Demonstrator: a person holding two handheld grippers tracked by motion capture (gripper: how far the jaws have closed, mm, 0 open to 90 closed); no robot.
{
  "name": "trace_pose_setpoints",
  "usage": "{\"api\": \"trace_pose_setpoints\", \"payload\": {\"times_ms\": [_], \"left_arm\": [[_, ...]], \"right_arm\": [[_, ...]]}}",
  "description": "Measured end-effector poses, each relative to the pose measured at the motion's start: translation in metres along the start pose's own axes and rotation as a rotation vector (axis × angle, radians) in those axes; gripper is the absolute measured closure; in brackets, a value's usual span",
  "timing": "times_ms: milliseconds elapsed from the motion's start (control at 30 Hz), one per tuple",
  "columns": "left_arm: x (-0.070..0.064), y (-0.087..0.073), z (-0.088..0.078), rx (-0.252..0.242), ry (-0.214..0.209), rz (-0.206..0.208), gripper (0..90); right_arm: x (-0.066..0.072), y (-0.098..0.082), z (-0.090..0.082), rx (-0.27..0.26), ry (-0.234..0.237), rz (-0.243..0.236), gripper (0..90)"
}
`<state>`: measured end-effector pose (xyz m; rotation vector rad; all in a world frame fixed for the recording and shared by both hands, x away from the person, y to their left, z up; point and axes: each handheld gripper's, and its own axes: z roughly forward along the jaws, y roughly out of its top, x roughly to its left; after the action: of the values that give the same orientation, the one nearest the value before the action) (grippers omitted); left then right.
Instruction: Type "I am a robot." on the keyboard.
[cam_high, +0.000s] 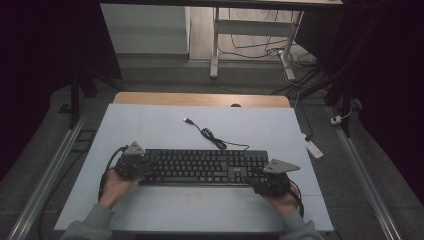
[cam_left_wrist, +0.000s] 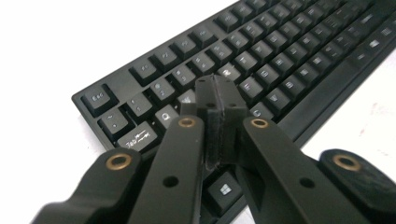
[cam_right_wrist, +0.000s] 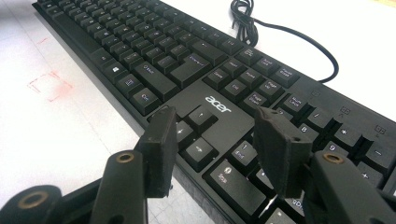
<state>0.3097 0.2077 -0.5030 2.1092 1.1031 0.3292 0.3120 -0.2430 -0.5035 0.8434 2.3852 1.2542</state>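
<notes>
One white table (cam_high: 165, 125) is carrying the black keyboard (cam_high: 200, 166), lying lengthwise across its near half, cable (cam_high: 212, 137) trailing away. You are holding the left gripper (cam_left_wrist: 217, 95) over the keyboard's left-end keys, jaws pressed together on nothing. Your right gripper (cam_right_wrist: 215, 140) is hovering above the arrow keys, jaws spread.

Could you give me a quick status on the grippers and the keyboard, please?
Left gripper shut, over keyboard's left keys. Right gripper open above arrow keys. Cable behind, clear.
</notes>
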Motion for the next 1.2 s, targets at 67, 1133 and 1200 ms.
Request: {"api": "trace_pose_setpoints", "payload": {"times_ms": [67, 1133, 1200], "left_arm": [[0.000, -0.001, 0.003, 0.021, 0.008, 0.009, 88.8], [-0.004, -0.004, 0.013, 0.057, 0.069, 0.027, 88.8], [-0.004, -0.002, 0.006, 0.023, 0.052, 0.023, 88.6]], "right_arm": [[0.000, 0.000, 0.000, 0.001, 0.000, 0.000, 50.0], [0.000, 0.000, -0.001, 0.000, -0.006, -0.001, 50.0], [0.000, 0.000, -0.001, -0.004, -0.004, 0.000, 49.9]]}}
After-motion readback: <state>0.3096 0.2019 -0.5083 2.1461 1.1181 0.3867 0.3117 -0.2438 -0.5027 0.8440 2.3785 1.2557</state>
